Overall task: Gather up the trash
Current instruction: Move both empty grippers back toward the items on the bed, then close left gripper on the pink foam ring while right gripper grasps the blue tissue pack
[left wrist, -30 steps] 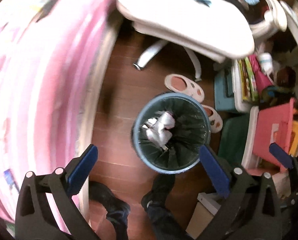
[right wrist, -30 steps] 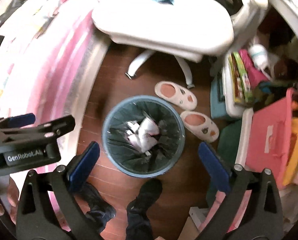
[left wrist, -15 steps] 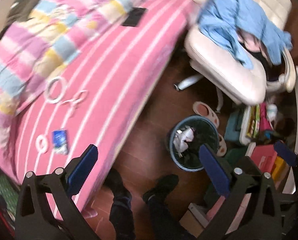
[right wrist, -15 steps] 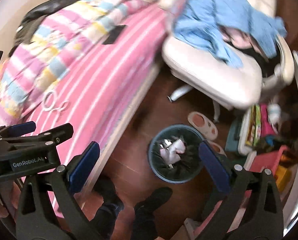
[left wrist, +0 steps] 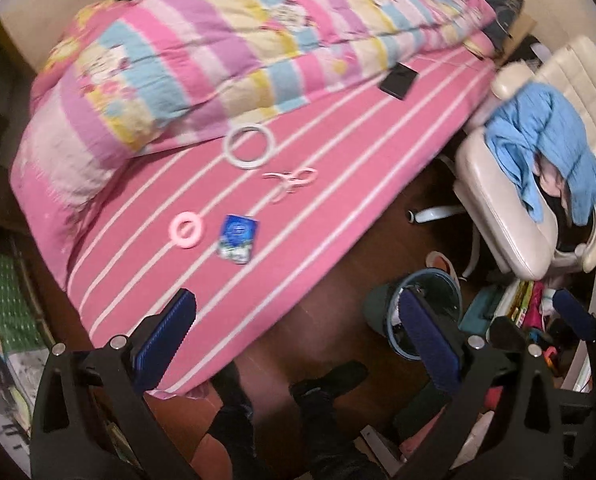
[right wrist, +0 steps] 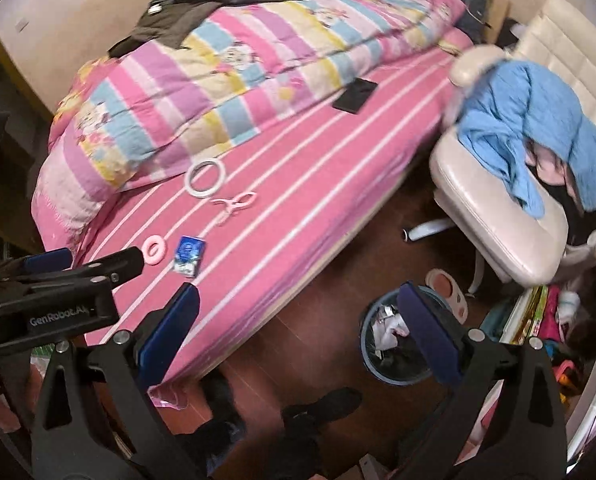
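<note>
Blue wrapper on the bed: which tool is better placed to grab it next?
Probably the left tool. It is open and empty, and in the right view it sits on the bed side, close to the blue wrapper. The right tool, also open, hangs nearer the bin.

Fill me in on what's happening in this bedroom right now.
A person is collecting trash with a hand-held gripper in each hand. Both the left hand-held gripper and the right hand-held gripper are open and empty, raised above the pink striped bed. A blue wrapper lies on the bed beside a pink ring, scissors and a white ring. The bin on the floor already holds crumpled paper.
</note>
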Demonstrator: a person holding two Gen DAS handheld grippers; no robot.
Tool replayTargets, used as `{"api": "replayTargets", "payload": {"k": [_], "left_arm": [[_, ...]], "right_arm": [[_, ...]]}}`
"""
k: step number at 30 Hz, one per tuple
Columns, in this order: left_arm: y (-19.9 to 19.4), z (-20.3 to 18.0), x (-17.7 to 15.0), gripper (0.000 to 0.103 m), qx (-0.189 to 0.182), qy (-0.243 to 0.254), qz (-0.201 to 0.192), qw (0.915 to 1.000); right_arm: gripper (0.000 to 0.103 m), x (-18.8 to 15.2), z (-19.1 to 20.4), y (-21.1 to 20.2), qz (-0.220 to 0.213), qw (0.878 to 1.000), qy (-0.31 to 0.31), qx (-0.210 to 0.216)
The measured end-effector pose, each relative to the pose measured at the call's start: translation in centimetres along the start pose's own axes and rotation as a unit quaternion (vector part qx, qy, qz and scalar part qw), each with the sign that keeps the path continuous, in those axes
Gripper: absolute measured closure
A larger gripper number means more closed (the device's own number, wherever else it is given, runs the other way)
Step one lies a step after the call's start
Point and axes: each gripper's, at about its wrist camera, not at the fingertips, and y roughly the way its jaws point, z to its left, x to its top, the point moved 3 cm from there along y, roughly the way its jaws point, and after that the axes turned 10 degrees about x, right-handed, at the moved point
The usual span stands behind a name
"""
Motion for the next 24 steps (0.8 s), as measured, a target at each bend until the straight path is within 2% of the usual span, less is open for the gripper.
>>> {"api": "replayTargets", "payload": {"k": [13, 18, 24], "left_arm": [[2.4, 14.3, 1.3, 0.005, -0.009, 0.013, -0.001, 0.9999], [4.6, 17.3, 1.8, 0.005, -0.013, 0.039, 0.0, 0.9991], [8.0, 18.3, 2.2, 0.005, -0.017, 0.052, 0.007, 0.9985]], "right_arm": [[0.005, -1.0, 10.5, 2.5, -0.008, 0.998, 0.051, -0.029], [0.005, -1.3, 13.3, 4.6, -0.018, 0.996, 0.083, -0.032], [0.005, -1.4, 14.7, 7.5, -0.015, 0.995, 0.094, -0.035]]}}
